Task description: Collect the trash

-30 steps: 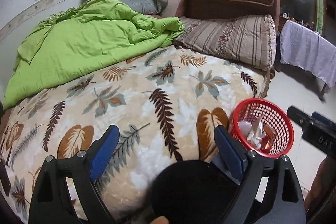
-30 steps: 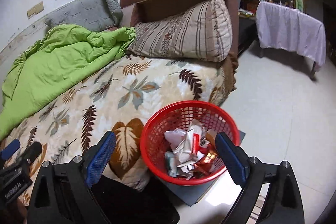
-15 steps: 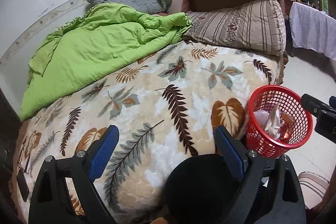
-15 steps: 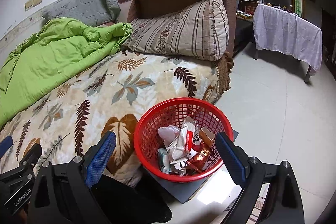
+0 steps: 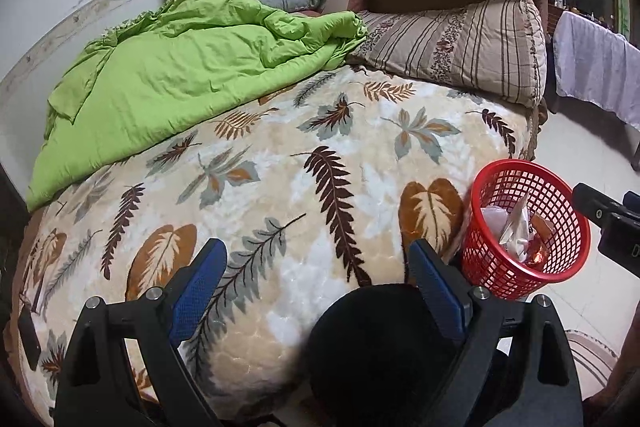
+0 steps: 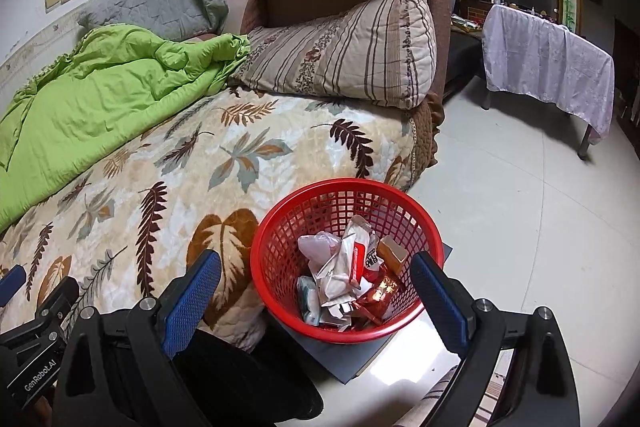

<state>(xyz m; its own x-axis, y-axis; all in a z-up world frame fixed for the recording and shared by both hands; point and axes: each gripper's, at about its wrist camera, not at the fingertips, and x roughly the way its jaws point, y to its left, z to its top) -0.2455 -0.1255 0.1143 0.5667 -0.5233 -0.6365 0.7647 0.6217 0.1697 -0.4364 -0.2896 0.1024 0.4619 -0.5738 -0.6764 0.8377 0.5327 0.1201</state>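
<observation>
Both grippers empty, fingers wide apart, nothing btwn them. Left gripper [image 5: 316, 291] hangs over the leaf-print blanket [image 5: 280, 187]; right gripper [image 6: 316, 301] over the red basket [image 6: 280, 227]. Basket sits on floor just beside bed edge, upright, w/ wrappers [image 6: 352, 275] piled inside. From left gripper, basket lies to its right, past the right-hand finger; right gripper is clearly nearer, basket mouth directly ahead and below its fingers. No loose trash visible on blanket or floor; collecting prob near done, judging by that.
</observation>
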